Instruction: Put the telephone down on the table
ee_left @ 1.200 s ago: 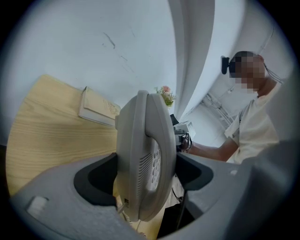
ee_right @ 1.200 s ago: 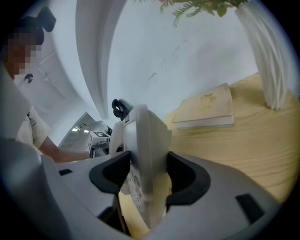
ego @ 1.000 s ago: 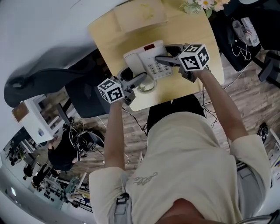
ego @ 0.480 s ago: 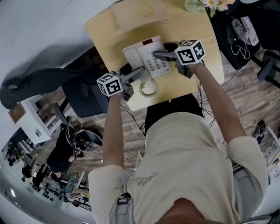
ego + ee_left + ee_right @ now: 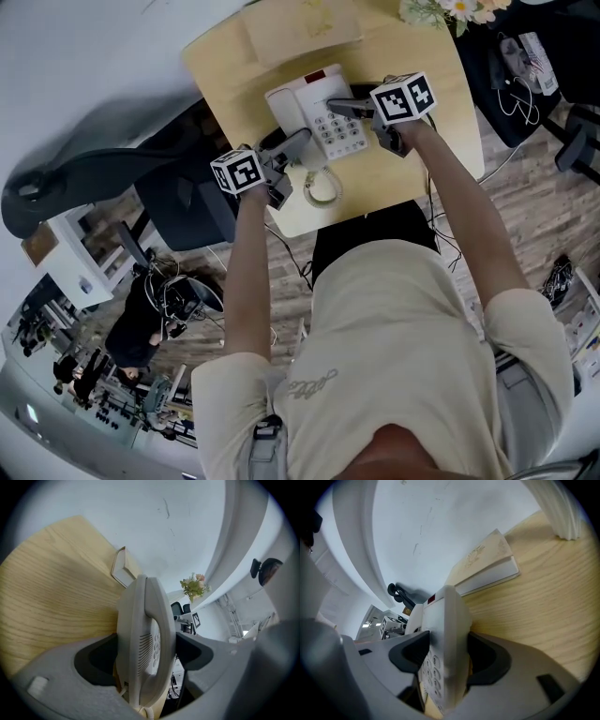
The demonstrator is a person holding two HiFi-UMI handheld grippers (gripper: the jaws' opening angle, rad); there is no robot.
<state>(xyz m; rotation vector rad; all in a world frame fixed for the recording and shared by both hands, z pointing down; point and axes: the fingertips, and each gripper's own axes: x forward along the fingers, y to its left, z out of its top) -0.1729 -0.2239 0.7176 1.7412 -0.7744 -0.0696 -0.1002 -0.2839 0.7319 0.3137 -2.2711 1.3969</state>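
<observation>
Nearest the person, the left hand-held gripper [image 5: 295, 145] is seen closed on the handset side of the telephone [image 5: 314, 117], its jaws pressed against both faces of the white body. The right hand-held gripper [image 5: 345, 108] is clamped likewise on the keypad side, so the set is carried between the two. The coiled cord [image 5: 321, 186] lies in a loop on the desk [image 5: 412, 169], just on the near side of the telephone.

The telephone is held low over the middle of the desk; whether its underside already touches the wood cannot be told from these views.

The step in hand is judged to be the final lowering. It is best done with both sides brought down together, so that the base meets the wood flat and the handset (only resting in its cradle) is not tipped out. The jaws should be opened only once the weight is fully taken by the desk, and both at once, so that the set is not dragged sideways. The cord should be left free of the base.

Further off, a closed book [image 5: 300, 23] lies at the far edge, and flowers [image 5: 450, 9] stand at the far right corner, well apart from the set.
</observation>
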